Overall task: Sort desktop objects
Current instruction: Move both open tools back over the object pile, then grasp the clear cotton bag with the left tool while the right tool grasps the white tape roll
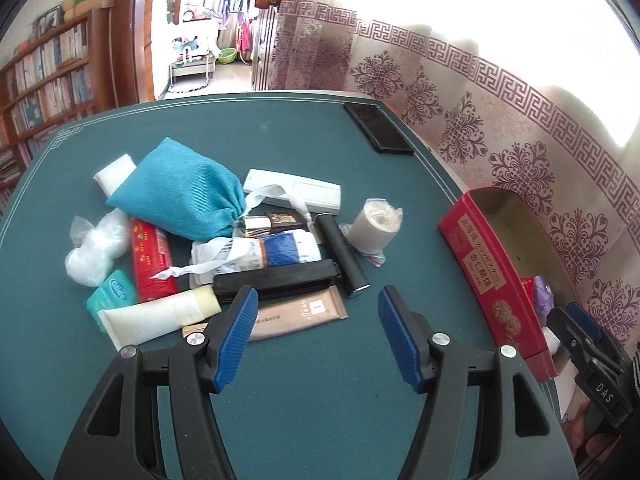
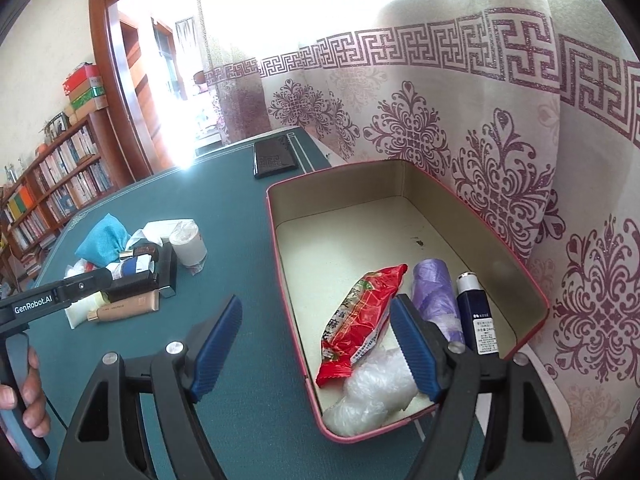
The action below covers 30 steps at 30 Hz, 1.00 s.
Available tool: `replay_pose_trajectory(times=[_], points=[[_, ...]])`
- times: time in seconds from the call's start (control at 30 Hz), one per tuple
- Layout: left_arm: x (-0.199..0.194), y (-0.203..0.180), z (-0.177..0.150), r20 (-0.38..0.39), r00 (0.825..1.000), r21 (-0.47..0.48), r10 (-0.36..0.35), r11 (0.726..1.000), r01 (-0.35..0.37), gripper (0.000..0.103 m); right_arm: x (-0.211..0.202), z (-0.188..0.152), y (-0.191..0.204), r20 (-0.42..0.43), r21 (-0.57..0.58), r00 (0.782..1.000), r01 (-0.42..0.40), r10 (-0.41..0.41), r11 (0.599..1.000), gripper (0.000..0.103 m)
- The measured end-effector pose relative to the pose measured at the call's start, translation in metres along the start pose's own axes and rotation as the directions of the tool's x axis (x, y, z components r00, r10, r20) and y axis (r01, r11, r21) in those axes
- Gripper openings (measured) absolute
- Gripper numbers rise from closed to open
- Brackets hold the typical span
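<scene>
Blue ribbed pads on the left hand-held gripper (image 1: 318,304) stand about half open with nothing between them, and just ahead of its tips, slightly left, lies the beige tube (image 1: 298,314), long axis running crosswise to the fingers, at the near edge of the pile on the green table (image 1: 280,400). The right hand-held gripper (image 2: 316,322), wide open and empty, hangs over the near rim of the red tin (image 2: 400,168), where a red packet (image 2: 360,316), purple roll (image 2: 434,300) and dark bottle (image 2: 478,320) already lie; the left is nearer the tube.

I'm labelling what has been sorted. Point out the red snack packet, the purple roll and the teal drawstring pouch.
red snack packet (image 2: 360,316): right wrist view, middle of wrapper.
purple roll (image 2: 434,300): right wrist view, its side.
teal drawstring pouch (image 1: 176,192): left wrist view, cloth body.
</scene>
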<state>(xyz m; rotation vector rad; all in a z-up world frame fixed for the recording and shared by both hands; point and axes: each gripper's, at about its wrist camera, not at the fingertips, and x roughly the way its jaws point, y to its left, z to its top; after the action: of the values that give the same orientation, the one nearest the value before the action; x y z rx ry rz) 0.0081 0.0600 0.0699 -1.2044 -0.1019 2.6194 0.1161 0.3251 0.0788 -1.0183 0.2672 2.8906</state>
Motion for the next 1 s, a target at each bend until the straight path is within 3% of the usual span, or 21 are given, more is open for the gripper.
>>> replay_pose_trajectory(times=[0.2, 0.57, 0.8, 1.0], points=[[-0.004, 0.056, 0.006, 0.008, 0.996, -0.070, 0.089, 0.994, -0.088, 0.066, 0.004, 0.001, 0.024, -0.009, -0.047, 1.000, -0.020, 0.020, 0.999, 0.080], [0.002, 0.132, 0.024, 0.002, 0.968, -0.077, 0.249, 0.966, -0.248, 0.066, 0.016, 0.001, 0.066, -0.036, -0.123, 0.997, -0.066, 0.062, 0.990, 0.080], [0.034, 0.157, 0.032, -0.056, 0.954, -0.092, 0.293, 0.950, -0.298, 0.066, 0.028, 0.004, 0.089, -0.054, -0.165, 0.994, -0.099, 0.092, 0.981, 0.080], [0.057, 0.161, 0.027, -0.101, 0.952, -0.077, 0.289, 0.952, -0.297, 0.066, 0.039, 0.007, 0.105, -0.081, -0.193, 0.990, -0.131, 0.117, 0.972, 0.080]])
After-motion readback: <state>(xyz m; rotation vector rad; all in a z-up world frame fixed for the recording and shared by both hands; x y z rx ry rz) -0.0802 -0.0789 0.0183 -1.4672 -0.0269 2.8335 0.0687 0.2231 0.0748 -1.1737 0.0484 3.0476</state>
